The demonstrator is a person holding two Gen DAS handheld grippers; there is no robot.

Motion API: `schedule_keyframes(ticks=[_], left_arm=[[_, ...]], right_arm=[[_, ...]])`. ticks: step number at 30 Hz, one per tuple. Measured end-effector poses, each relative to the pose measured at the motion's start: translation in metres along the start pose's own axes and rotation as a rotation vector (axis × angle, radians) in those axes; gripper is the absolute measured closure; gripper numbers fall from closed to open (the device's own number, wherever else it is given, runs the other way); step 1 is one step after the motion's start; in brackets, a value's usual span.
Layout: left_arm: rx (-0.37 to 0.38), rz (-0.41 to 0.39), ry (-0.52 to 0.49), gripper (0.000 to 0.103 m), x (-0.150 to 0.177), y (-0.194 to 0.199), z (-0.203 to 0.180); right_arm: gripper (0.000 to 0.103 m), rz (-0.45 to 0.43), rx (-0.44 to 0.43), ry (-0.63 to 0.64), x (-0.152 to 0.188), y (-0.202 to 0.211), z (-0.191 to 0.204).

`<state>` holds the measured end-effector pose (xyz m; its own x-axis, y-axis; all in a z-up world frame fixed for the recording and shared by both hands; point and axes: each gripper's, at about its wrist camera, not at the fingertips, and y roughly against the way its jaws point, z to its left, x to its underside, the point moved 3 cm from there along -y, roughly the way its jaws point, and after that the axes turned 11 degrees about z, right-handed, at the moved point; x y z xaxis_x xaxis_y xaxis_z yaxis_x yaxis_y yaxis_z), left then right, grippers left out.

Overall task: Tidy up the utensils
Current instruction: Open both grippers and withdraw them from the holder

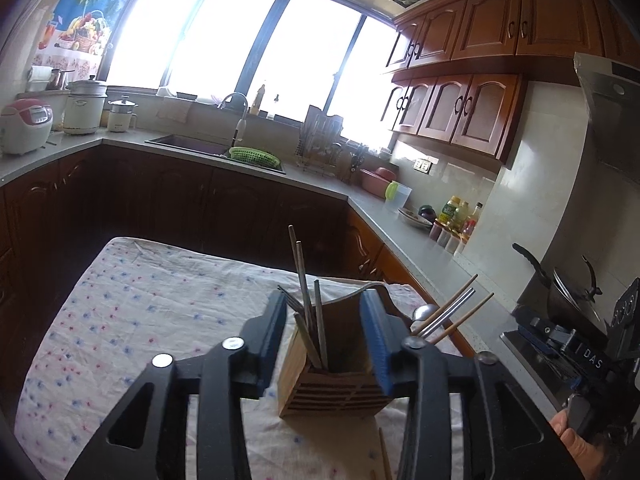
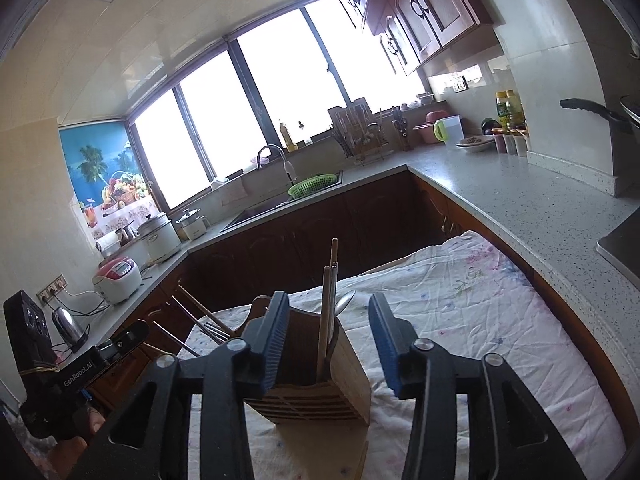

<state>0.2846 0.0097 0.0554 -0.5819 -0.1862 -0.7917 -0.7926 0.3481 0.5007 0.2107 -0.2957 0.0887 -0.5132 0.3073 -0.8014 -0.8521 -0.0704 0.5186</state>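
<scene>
two open hand-held grippers (image 1: 326, 344) (image 2: 330, 344), wooden utensil holder (image 1: 332, 376) btwn fingers

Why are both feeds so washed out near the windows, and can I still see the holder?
Left wrist view: windows blown out white, cabinets below in dark shadow, fisheye bending the frames; the wooden holder stays sharp between the left tongs. Right wrist view: same glare, holder clear between the right tongs.

Centre of frame, a tan wooden utensil holder (image 1: 332, 364) with dark slits stands on a white cloth (image 1: 160, 312) dotted with pink and blue flowers. Black tool fingers (image 1: 374, 344) carry blue pads.
</scene>
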Motion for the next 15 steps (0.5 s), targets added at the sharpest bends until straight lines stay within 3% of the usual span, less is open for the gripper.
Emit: schedule_keyframes(ticks=[5,8,15], left_arm=[[0.004,-0.014,0.049,0.038,0.026,0.033,0.009],[-0.011,-0.015,0.069,0.03,0.045,0.053,0.014],[-0.018,0.026,0.131,0.022,0.088,0.092,0.024]], right_arm=[[0.021,-0.038,-0.036,0.015,0.017,0.029,0.006],[0.016,-0.038,-0.054,0.016,0.032,0.044,0.01],[0.008,-0.015,-0.091,0.001,0.073,0.077,0.014]])
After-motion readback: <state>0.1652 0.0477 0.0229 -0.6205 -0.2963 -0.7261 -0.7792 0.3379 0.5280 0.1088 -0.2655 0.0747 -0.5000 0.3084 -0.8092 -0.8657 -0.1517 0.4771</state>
